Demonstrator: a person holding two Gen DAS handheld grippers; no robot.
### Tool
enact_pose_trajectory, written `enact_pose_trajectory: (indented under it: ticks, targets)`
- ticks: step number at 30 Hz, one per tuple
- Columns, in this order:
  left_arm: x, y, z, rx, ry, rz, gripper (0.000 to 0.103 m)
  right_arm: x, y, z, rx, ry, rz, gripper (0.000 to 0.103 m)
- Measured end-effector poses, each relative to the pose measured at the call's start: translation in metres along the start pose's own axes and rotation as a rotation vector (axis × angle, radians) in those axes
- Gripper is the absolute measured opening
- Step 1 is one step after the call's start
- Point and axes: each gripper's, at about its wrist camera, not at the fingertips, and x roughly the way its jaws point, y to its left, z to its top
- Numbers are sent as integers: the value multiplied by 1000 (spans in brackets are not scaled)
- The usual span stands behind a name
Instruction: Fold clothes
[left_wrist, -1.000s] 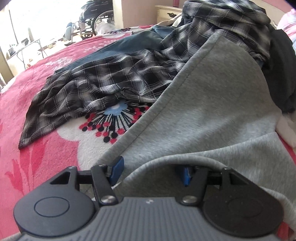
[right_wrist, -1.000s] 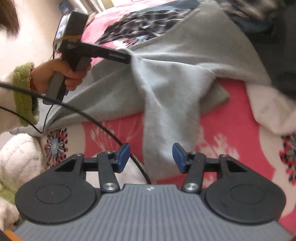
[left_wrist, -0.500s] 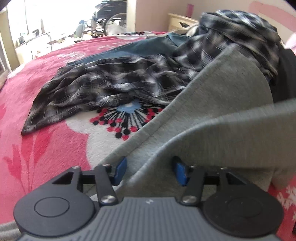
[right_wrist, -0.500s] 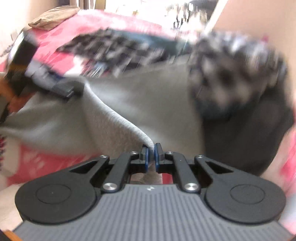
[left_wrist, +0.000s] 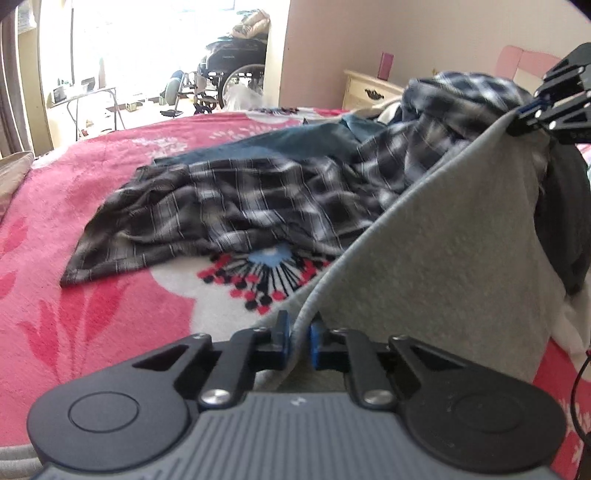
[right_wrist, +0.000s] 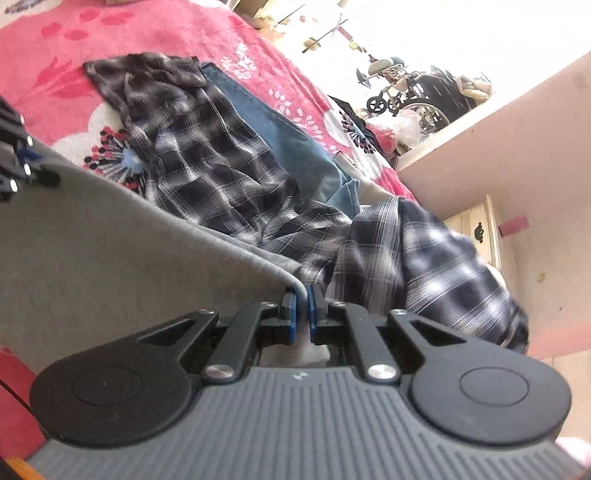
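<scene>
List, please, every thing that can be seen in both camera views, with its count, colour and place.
grey garment: one, grey, lifted above the bed, stretched between the two grippers
plaid shirt: one, black and white check, crumpled on the blanket behind the grey garment
blue garment: one, blue, lying flat under the far side of the plaid shirt
dark garment: one, black, at the right, behind the grey garment
blanket: one, pink with white flowers, covering the bed
nightstand: one, cream, against the wall beyond the bed
wheelchair: one, black, far back near the bright window
left gripper: one, black with blue pads, shut on the grey garment's edge
right gripper: one, black with blue pads, shut on the same edge
</scene>
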Motion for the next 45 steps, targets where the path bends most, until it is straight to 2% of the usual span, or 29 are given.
enact_pose_trajectory:
  ticks: [8,12,14,15,17,18,20,21,23,26,28,30,32,34,36,38,41,43,45]
  targets:
    - [6,1,3,36,-20,41,10,36,-4,11,-27,36,13,4]
    - [24,-1,-4,52,23,44,11,61,-1,12,-15,55,28,5]
    - [34,-4,-10,70,36,53,17,62,-7,10,42,47,20,9]
    - [38,-5,-13,80,34,61,18,63,-10,9,71,43,15,11]
    - [39,-6,-14,101,11,65,28,65,-17,7,129,35,7,25]
    - [39,-4,-13,87,7,65,31,65,-20,6,158,30,2,28]
    - [38,1,-11,43,3,56,44,67,-27,4,216,22,-6,32]
    - [35,4,-9,21,-6,55,45,61,-36,1,271,2,-7,33]
    - [26,10,-5,-13,-27,52,50,48,-57,-6,404,-32,-15,45]
    - [1,17,3,-17,-57,57,60,20,-81,-21,620,-114,-24,45]
    - [-24,28,5,3,-60,62,66,-4,-85,-28,732,-195,11,45]
    - [-47,45,1,51,-15,69,67,-21,-76,-27,788,-253,89,45]
    - [-70,62,-3,100,31,76,68,-28,-53,-17,781,-293,219,46]
    - [-86,81,-11,140,85,80,68,-25,-19,-2,716,-307,368,46]
    - [-91,99,-24,172,145,86,65,-14,30,22,580,-296,513,46]
    - [-89,111,-37,210,195,100,58,2,83,46,432,-258,610,45]
    - [-84,127,-55,238,229,74,56,26,151,80,219,-224,704,43]
    - [-79,133,-62,253,244,60,53,37,191,97,73,-208,692,43]
    - [-77,137,-67,276,247,49,48,46,214,110,-23,-201,677,43]
